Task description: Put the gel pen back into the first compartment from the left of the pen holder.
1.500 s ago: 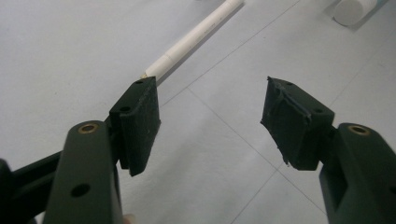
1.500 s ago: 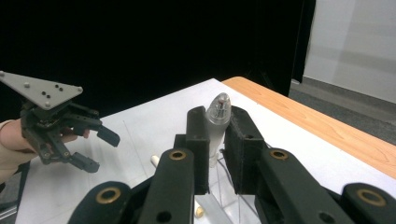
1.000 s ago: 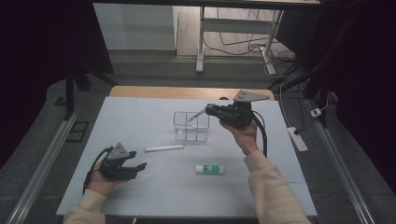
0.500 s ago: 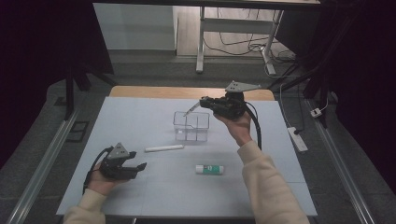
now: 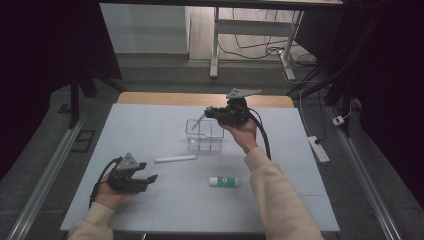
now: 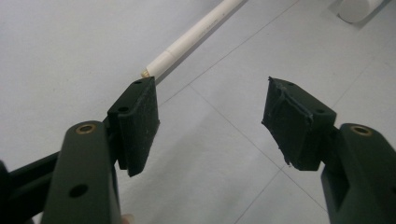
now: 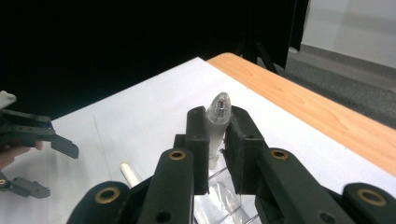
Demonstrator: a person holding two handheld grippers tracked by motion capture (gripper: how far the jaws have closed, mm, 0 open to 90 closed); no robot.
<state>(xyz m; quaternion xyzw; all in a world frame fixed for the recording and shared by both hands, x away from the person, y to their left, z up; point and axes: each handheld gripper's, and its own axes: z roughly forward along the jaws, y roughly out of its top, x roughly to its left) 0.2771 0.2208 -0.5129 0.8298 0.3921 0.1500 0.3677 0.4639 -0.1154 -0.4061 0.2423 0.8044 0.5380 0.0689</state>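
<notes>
My right gripper (image 5: pixel 209 114) is shut on a slim white pen with a clear rounded tip (image 7: pixel 219 111), which sticks out past the pads. It hangs over the back rim of a clear plastic box (image 5: pixel 204 136); the box's edge (image 7: pixel 223 195) lies just beneath the jaws. At the table's front left my left gripper (image 5: pixel 148 180) rests low in a hand, open, nothing between its pads (image 6: pixel 140 122). A white stick (image 5: pixel 175 159) lies just beyond it, its end (image 6: pixel 156 67) close past the left pad.
A white tube with a green label (image 5: pixel 224 181) lies in front of the box; its end (image 6: pixel 357 7) peeks in at the top right. The white mat (image 5: pixel 150 125) covers a wooden table whose bare back edge (image 7: pixel 303 100) runs behind. Cables trail from both grippers.
The right hand has carried the pen leftward, from the box's right side to over its back rim. The left hand has kept still.
</notes>
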